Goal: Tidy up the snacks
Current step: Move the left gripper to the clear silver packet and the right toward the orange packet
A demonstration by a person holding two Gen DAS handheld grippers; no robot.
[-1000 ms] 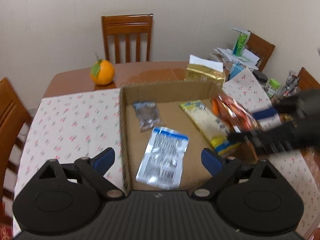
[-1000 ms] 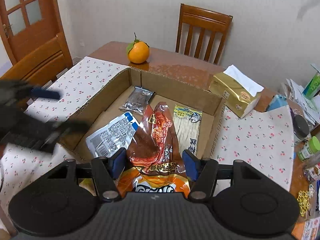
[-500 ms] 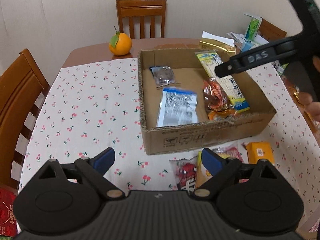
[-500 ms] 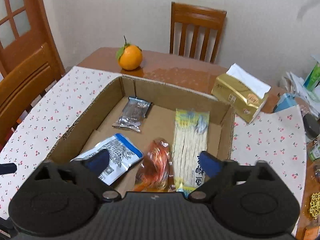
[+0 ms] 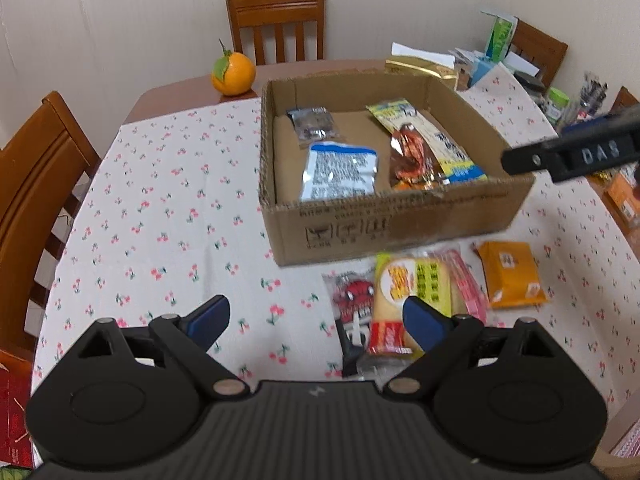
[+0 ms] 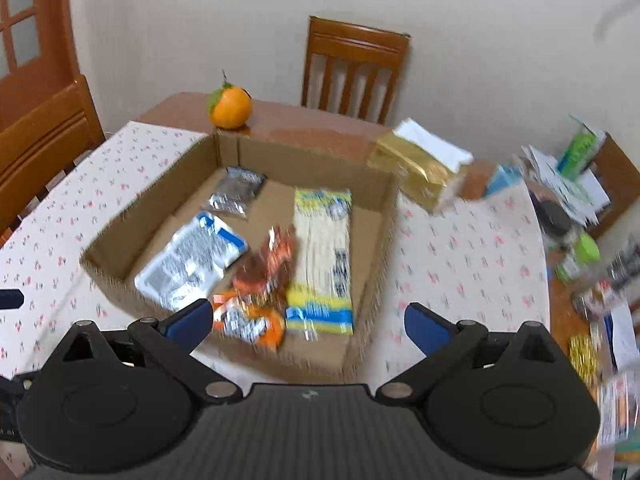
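Observation:
A cardboard box (image 5: 400, 220) stands on the cherry-print tablecloth. In it lie a small grey packet (image 5: 314, 126), a white-and-blue packet (image 5: 340, 172), a brown-orange packet (image 6: 260, 280) and a long yellow-and-blue packet (image 6: 322, 256). In front of the box lie loose snacks: a red packet (image 5: 354, 296), a yellow packet (image 5: 404, 284) and an orange packet (image 5: 508, 272). My left gripper (image 5: 316, 316) hangs open above the cloth, its right finger over the yellow packet. My right gripper (image 6: 308, 322) stands wide open above the box's near edge, holding nothing.
An orange (image 5: 233, 73) sits on the bare wood at the far end. A gold tissue pack (image 6: 420, 168) lies behind the box. Jars, papers and cartons (image 6: 576, 200) crowd the right side. Wooden chairs (image 5: 40, 184) stand around the table.
My right gripper let go of the brown-orange packet, which now lies in the box, and its jaws spread wide. My left gripper drew back from over the box to the loose snacks.

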